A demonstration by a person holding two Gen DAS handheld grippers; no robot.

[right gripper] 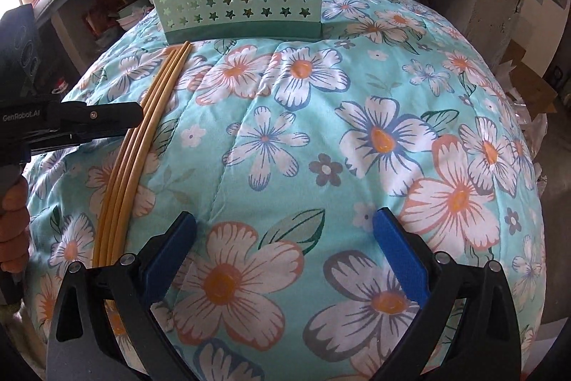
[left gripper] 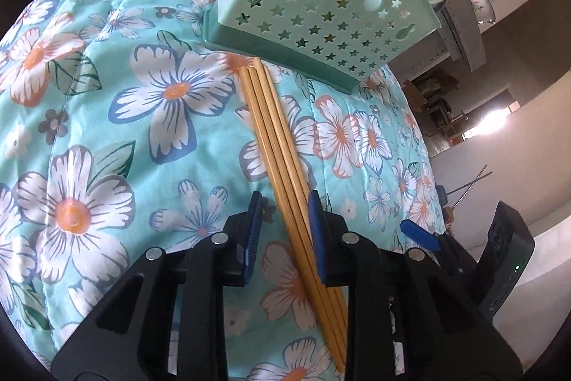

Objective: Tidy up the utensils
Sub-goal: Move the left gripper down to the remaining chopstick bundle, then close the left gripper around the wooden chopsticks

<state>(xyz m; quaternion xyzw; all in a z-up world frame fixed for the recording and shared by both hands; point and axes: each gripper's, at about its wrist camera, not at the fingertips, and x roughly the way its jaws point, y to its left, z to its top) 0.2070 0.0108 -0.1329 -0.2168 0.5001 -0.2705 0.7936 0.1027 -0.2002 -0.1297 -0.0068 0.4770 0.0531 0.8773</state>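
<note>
Nearest, the left gripper [left gripper: 283,224] straddles a bundle of long yellow-brown wooden chopsticks [left gripper: 276,145], its blue pads [left gripper: 254,231] partly closed: the right one lies against the sticks and the other stands off, so nothing is clamped. The right gripper [right gripper: 285,249] hangs over bare cloth with its jaws spread wide and empty (the bundle lies just to its left). Both are above a turquoise quilted cloth printed with white flowers [right gripper: 285,116]. Farther off, the chopstick tips reach the base of an upright mint-green plastic utensil holder pierced with star holes [left gripper: 321,13]
</note>
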